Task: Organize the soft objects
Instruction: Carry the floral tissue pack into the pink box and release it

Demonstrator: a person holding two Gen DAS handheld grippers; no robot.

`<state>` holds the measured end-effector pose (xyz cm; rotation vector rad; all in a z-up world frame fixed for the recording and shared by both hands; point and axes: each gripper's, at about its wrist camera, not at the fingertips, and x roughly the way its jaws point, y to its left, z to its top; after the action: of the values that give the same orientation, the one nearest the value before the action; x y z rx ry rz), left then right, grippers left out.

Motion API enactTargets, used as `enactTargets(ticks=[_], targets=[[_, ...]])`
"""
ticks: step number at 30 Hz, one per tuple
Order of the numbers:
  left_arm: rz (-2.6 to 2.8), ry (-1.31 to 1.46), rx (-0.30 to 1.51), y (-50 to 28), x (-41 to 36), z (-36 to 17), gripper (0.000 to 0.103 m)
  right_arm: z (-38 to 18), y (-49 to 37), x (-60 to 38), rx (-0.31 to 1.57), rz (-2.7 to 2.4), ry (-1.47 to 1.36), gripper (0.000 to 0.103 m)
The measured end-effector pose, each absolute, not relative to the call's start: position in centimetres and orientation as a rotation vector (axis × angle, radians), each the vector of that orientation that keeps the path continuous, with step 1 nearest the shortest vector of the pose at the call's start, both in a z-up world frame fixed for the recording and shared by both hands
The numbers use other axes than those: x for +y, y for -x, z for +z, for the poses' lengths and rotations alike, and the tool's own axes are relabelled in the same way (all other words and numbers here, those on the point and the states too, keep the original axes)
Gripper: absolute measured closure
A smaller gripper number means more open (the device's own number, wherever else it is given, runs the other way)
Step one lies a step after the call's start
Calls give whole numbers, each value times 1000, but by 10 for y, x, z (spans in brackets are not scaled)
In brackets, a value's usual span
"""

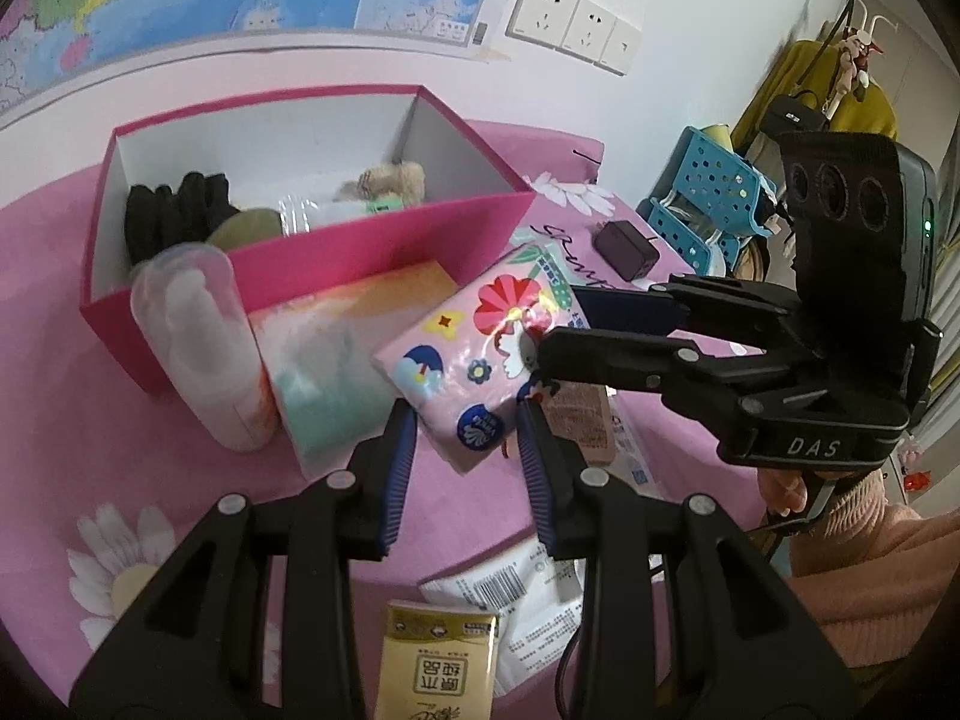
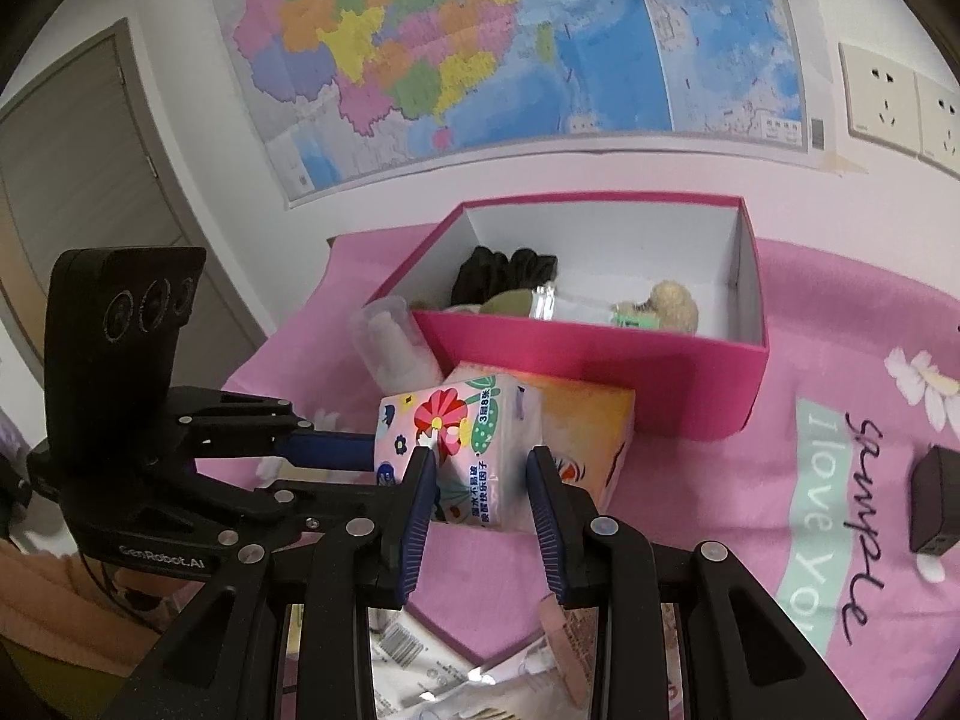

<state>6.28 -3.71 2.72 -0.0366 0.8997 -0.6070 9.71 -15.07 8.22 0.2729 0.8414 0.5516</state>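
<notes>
While one floral tissue pack (image 1: 480, 354) sits on the pink tablecloth (image 1: 72, 420) near the one pink box (image 1: 384, 252), my left gripper (image 1: 465, 450) and right gripper (image 2: 480, 489) both stand spread, each straddling a different end of it; whether the pads touch it I cannot tell. Inside the box lie one black glove bundle (image 1: 174, 210), one tan plush toy (image 2: 672, 303) and one clear bottle, partly hidden. Packets near me are cut off.
</notes>
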Motion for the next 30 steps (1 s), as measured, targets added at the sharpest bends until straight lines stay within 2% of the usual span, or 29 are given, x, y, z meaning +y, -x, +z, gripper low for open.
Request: enactTargets(ticks=[18, 30], targets=[[-561, 2, 842, -94, -42, 50, 66, 99, -132, -157, 764, 531, -250, 71], [-488, -43, 800, -141, -42, 71, 66, 110, -180, -161, 725, 513, -266, 71]])
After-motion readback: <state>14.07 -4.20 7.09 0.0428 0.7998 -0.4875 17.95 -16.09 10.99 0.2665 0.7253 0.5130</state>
